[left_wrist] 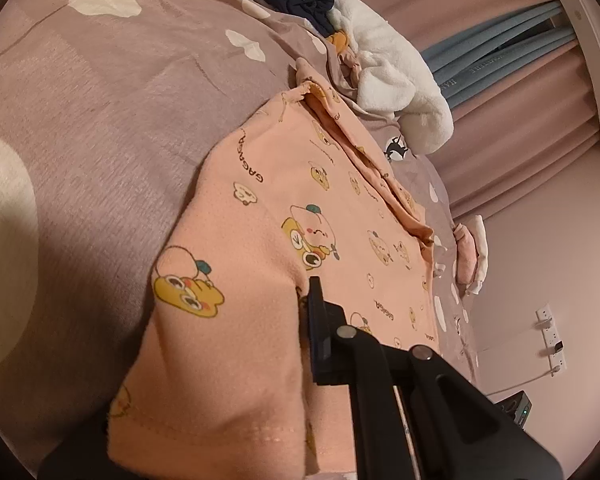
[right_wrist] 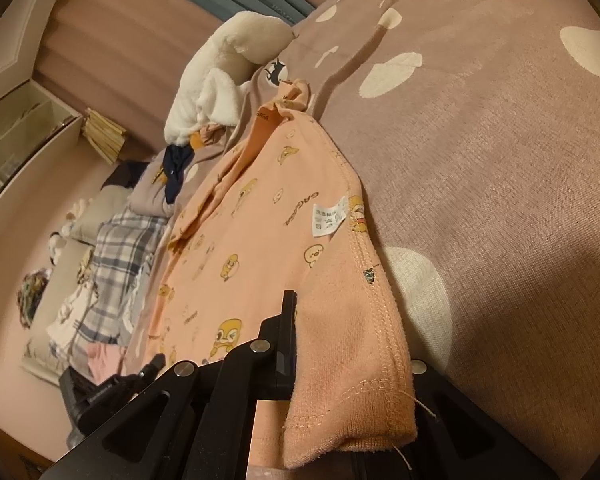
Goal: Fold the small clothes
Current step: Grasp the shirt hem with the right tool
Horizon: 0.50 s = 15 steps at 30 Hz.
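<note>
Shirt [left_wrist: 300,200] on bed [left_wrist: 100,120], near hem lifted; left gripper [left_wrist: 306,320] and right gripper [right_wrist: 296,336] each clamped on a hem corner; long axis runs away from both; neither nearer.

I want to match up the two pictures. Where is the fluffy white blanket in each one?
Left wrist view: the fluffy white blanket lies upper right of middle, past the far end of the peach garment.
Right wrist view: the blanket sits upper left of middle, again beyond the garment's far end.
Shared landmark: the little black cat print on the bedspread, right beside the blanket.
</note>
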{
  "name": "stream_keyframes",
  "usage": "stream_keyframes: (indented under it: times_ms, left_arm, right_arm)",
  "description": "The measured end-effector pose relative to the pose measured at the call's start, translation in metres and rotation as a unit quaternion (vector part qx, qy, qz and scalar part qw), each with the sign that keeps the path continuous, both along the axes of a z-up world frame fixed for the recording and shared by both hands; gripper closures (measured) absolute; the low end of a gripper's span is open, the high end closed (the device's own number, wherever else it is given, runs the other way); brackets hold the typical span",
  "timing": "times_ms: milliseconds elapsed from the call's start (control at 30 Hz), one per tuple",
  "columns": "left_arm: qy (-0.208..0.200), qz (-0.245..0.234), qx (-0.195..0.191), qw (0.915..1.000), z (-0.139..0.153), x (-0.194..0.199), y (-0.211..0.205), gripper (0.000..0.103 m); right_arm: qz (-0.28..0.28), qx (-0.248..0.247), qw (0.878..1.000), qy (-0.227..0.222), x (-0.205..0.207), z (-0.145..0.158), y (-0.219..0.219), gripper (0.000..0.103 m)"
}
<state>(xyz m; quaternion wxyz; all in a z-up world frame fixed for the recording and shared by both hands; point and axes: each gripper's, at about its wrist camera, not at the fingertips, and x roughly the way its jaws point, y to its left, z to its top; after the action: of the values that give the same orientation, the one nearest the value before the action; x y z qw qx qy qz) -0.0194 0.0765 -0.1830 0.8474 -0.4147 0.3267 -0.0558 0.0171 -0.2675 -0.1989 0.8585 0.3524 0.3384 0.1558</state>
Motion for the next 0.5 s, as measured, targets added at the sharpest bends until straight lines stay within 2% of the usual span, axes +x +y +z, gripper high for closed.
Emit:
stream_keyframes:
  times_ms: [500]
  left_arm:
    - [0.004,-0.001,0.007,1.0000,0.0004,0.0012,-0.0015,0.095]
  right_arm:
    - [0.000,-0.004,1.000,-0.001,0.0007,-0.0001,0.0008,0.102]
